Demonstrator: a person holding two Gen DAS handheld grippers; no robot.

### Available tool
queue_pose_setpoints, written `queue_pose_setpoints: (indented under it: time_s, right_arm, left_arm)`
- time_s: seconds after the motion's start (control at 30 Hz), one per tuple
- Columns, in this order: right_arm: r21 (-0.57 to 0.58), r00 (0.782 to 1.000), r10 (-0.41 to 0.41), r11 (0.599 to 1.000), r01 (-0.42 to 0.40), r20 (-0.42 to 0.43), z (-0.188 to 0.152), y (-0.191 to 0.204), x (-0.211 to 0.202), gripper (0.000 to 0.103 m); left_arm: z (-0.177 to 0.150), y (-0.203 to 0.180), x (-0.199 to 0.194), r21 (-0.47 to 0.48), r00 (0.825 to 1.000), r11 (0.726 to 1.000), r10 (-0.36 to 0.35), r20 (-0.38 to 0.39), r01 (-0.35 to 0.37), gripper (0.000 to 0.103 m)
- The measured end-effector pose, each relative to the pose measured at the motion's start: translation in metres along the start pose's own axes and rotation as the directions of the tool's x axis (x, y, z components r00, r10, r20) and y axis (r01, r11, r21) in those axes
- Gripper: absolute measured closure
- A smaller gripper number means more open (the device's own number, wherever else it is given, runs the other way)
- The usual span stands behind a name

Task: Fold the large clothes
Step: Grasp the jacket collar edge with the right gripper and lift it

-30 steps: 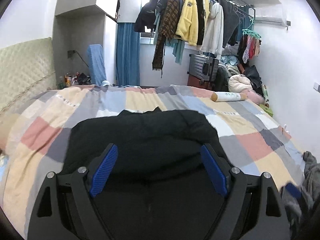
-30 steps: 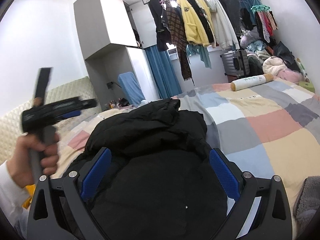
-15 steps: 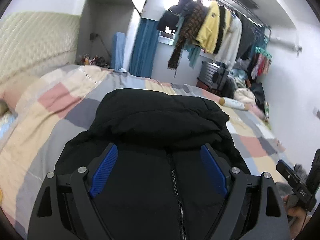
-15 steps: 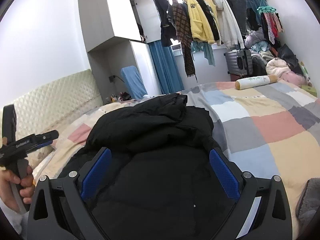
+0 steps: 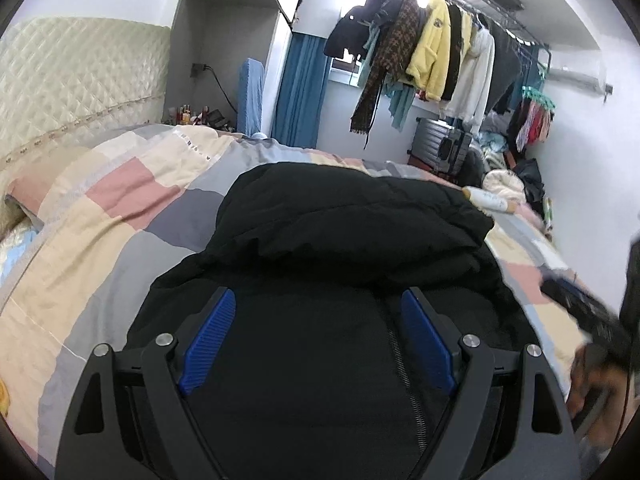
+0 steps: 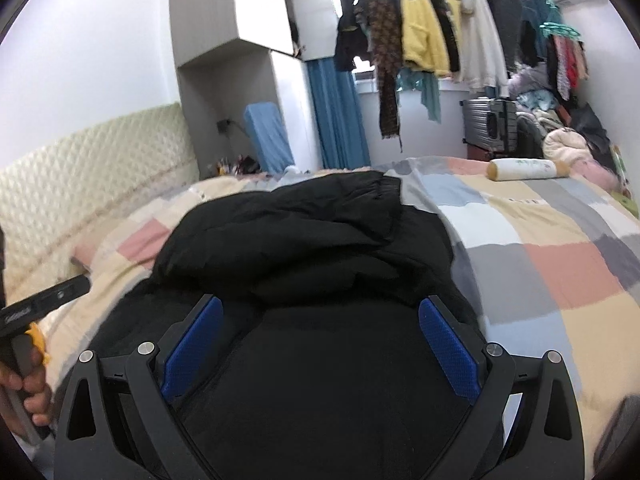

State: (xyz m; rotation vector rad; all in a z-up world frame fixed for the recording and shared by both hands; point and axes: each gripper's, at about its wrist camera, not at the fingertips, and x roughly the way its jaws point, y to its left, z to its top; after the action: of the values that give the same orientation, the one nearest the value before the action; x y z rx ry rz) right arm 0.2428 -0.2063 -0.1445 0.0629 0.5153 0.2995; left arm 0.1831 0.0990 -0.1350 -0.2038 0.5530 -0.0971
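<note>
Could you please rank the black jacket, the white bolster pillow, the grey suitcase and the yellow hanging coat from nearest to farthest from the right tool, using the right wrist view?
From the right tool, which is open:
1. black jacket, directly under and ahead of the tool on the bed.
2. white bolster pillow, ahead to the right, at the bed's far edge.
3. grey suitcase, on the floor beyond the bed.
4. yellow hanging coat, high on the rail by the window.

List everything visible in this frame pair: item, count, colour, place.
Puffer jacket: one, black, partly folded on the bed, zipper facing up.
Quilt: one, pastel patchwork, covering the bed.
Headboard: one, cream, quilted, left side.
Bolster: one, white, far edge of bed.
Hanging clothes: several, yellow, white, dark, on ceiling rail.
Curtain: one, blue, by the window.
Suitcase: one, grey, against far wall.
Left tongs: open, blue pads, over the jacket.
Right tongs: open, blue pads, over the jacket.
</note>
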Motion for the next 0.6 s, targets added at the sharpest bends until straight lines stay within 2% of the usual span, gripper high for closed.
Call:
queue_pose_setpoints:
  time_s: [0.1, 0.3, 0.4, 0.5, 0.57, 0.6]
  right_arm:
    - [0.05, 0.999, 0.004, 0.999, -0.002, -0.034, 0.023, -0.012, 0.037, 0.005]
    - [0.14, 0.99, -0.1, 0.984, 0.114, -0.102, 0.062, -0.058, 0.113, 0.005]
    - [0.158, 0.987, -0.107, 0.98, 0.125, -0.116, 0.072, -0.072, 0.138, 0.007]
    - [0.164, 0.975, -0.114, 0.976, 0.146, -0.191, 0.074, -0.074, 0.163, 0.025]
    - [0.145, 0.96, -0.114, 0.977, 0.155, -0.257, 0.074, -0.069, 0.176, 0.058]
    - [0.133, 0.959, -0.114, 0.979, 0.152, -0.261, 0.074, -0.065, 0.176, 0.064]
  left_arm:
    - [-0.008, 0.001, 0.006, 0.002, 1.0, 1.0, 0.004, -0.001, -0.004, 0.018]
    - [-0.016, 0.01, 0.022, -0.016, 1.0, 1.0, -0.012, -0.02, 0.011, 0.018]
    - [-0.02, 0.016, 0.029, -0.036, 0.999, 0.999, -0.02, -0.031, 0.019, 0.018]
    - [-0.022, 0.02, 0.037, -0.057, 0.998, 0.998, -0.044, -0.052, 0.041, 0.018]
    - [-0.023, 0.022, 0.039, -0.07, 0.997, 0.996, -0.055, -0.059, 0.051, 0.018]
    - [-0.023, 0.023, 0.04, -0.073, 0.996, 0.996, -0.059, -0.06, 0.054, 0.018]
